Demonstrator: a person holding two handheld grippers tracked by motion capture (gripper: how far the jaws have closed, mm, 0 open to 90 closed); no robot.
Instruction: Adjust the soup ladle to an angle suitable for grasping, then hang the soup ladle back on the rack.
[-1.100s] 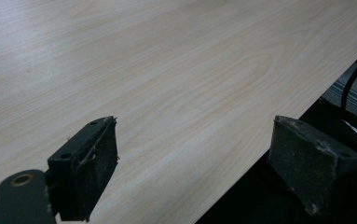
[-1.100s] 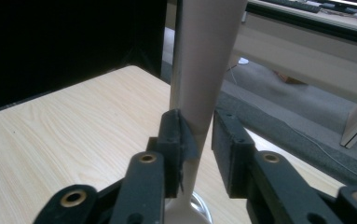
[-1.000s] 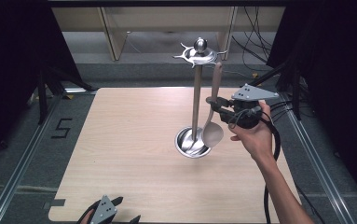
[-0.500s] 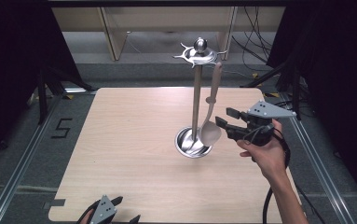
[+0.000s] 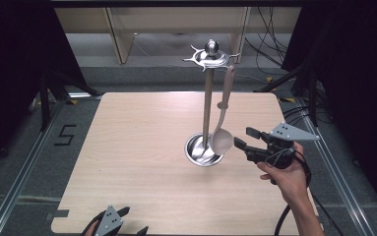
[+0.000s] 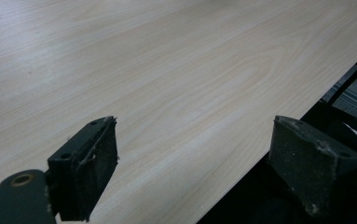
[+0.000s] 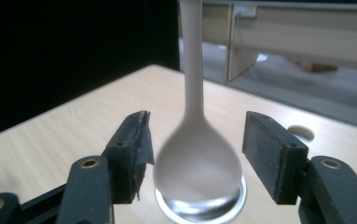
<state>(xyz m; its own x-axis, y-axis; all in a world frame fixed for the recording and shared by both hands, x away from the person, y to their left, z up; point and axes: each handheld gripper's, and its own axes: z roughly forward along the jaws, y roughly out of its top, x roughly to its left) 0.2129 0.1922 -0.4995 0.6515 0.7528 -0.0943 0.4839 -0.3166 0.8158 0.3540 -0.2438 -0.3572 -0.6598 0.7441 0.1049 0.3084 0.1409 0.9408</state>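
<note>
- High view: spoon (image 5: 222, 139) hangs from stand (image 5: 207, 105) on worktop (image 5: 137, 147); right gripper (image 5: 241, 139) beside its bowl, fingers open, empty.
- Left gripper view: left gripper (image 6: 192, 175) fingers open, empty, at worktop (image 6: 167, 70) edge.
- Right gripper view: spoon (image 7: 197, 158) bowl between right gripper (image 7: 197, 156) fingers, untouched.

High view looks forward and down over the whole table (image 5: 141, 147), utensil stand (image 5: 207, 98) beyond centre. Right gripper view faces that stand (image 7: 199, 205) at close range, level. Left gripper view skims the table's (image 6: 167, 70) near edge
</note>
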